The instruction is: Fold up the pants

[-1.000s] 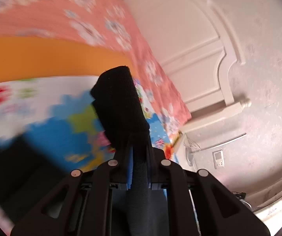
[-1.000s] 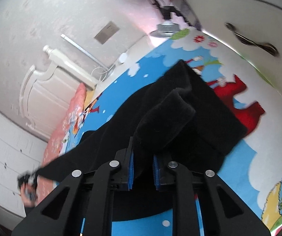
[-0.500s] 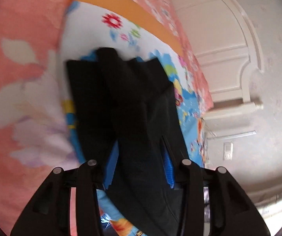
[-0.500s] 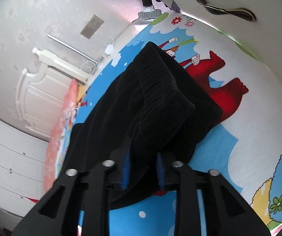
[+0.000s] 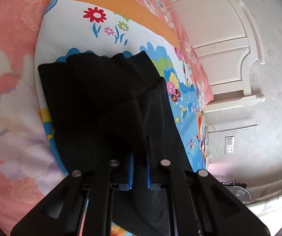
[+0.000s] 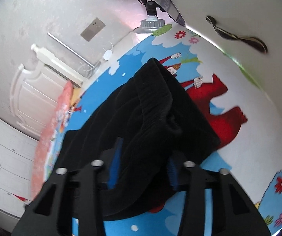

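Note:
Black pants (image 5: 101, 98) lie on a cartoon-print bed sheet (image 5: 72, 33), with the leg ends bunched at the far side in the left wrist view. My left gripper (image 5: 140, 169) is shut on a fold of the pants fabric, its blue pads close together. In the right wrist view the elastic waistband end of the pants (image 6: 152, 106) is heaped on the sheet (image 6: 258, 118). My right gripper (image 6: 143, 169) is open, its blue pads wide apart on either side of the fabric.
A pink floral blanket (image 5: 9, 78) lies left of the sheet. A white headboard (image 5: 219, 49) and wall with a socket (image 5: 229, 144) stand beyond. White drawers (image 6: 1, 147) are at the left, a fan base (image 6: 150, 22) and a dark cable (image 6: 237, 37) at the far edge.
My right gripper has opened and let go of the waistband. My left gripper opened half a second ago and has shut again on the fabric, low over the bed.

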